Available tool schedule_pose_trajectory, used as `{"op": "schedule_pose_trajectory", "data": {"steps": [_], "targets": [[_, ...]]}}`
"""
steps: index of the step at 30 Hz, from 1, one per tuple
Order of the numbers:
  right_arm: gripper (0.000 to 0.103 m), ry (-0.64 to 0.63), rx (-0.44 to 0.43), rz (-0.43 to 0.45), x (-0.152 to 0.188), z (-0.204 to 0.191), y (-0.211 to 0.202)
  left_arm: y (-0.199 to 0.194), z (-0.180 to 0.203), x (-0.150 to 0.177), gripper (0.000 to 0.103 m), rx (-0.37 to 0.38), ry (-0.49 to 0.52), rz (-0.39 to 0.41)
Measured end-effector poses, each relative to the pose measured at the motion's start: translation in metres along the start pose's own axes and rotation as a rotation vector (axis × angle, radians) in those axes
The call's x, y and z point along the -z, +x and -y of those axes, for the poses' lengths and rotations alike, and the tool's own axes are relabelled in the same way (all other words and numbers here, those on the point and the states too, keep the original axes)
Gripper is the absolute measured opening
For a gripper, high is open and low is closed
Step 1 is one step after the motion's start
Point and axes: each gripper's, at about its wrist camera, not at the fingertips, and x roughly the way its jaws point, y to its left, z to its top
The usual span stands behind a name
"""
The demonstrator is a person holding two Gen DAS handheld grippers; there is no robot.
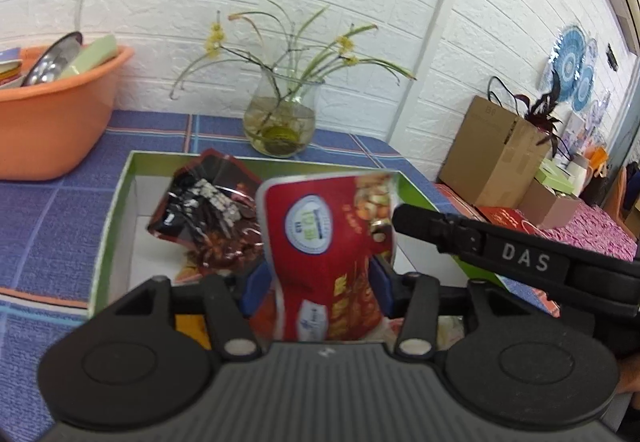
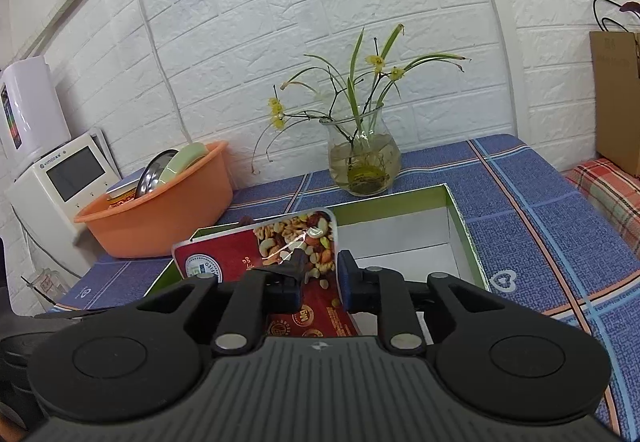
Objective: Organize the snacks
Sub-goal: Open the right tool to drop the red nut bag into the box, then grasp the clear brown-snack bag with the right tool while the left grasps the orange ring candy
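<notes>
My left gripper [image 1: 318, 282] is shut on a red mixed-nut snack pack [image 1: 328, 242] and holds it upright over the near edge of a green-rimmed box [image 1: 116, 201]. A dark red snack bag [image 1: 208, 209] lies inside the box at its left. My right gripper [image 2: 320, 282] is open close behind the same red nut pack [image 2: 256, 254], its fingers not closed on it. The right gripper's finger [image 1: 432, 226] also shows in the left wrist view beside the pack. The box's right half [image 2: 452, 217] shows a white bottom.
An orange basin [image 1: 48, 121] holding dishes stands at the back left on the blue checked tablecloth [image 1: 40, 234]. A glass vase with flowers [image 1: 282, 121] stands behind the box by the white brick wall. Cardboard boxes [image 1: 492, 149] sit to the right.
</notes>
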Motion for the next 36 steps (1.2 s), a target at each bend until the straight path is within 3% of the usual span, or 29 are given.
{"op": "schedule_pose_trajectory", "data": {"steps": [7, 13, 15, 21, 25, 28, 33, 36], "targets": [[0.052, 0.025, -0.007, 0.006, -0.003, 0.002, -0.003, -0.033, -0.022, -0.006, 0.055, -0.052, -0.037, 0.054], [0.077, 0.043, -0.072, 0.008, -0.009, 0.002, -0.013, -0.09, -0.026, 0.002, 0.062, -0.105, 0.008, 0.127], [0.085, 0.038, -0.099, 0.016, -0.012, 0.0, -0.019, -0.106, -0.026, 0.012, 0.064, -0.131, 0.046, 0.125], [0.096, 0.059, -0.147, 0.033, -0.014, 0.003, -0.053, -0.136, -0.035, 0.05, 0.065, -0.228, 0.137, 0.067], [0.097, 0.153, -0.199, -0.021, 0.002, 0.028, -0.08, -0.14, -0.039, 0.071, 0.065, -0.236, 0.166, 0.039], [0.094, 0.235, -0.211, -0.077, 0.013, 0.045, -0.096, -0.132, -0.032, 0.076, 0.066, -0.186, 0.183, 0.014], [0.077, 0.188, -0.204, -0.133, 0.041, 0.047, -0.116, -0.106, -0.01, 0.081, 0.067, -0.182, 0.292, -0.045], [0.072, 0.221, -0.206, -0.142, 0.053, 0.054, -0.118, -0.087, -0.007, 0.087, 0.067, -0.15, 0.313, -0.122]]}}
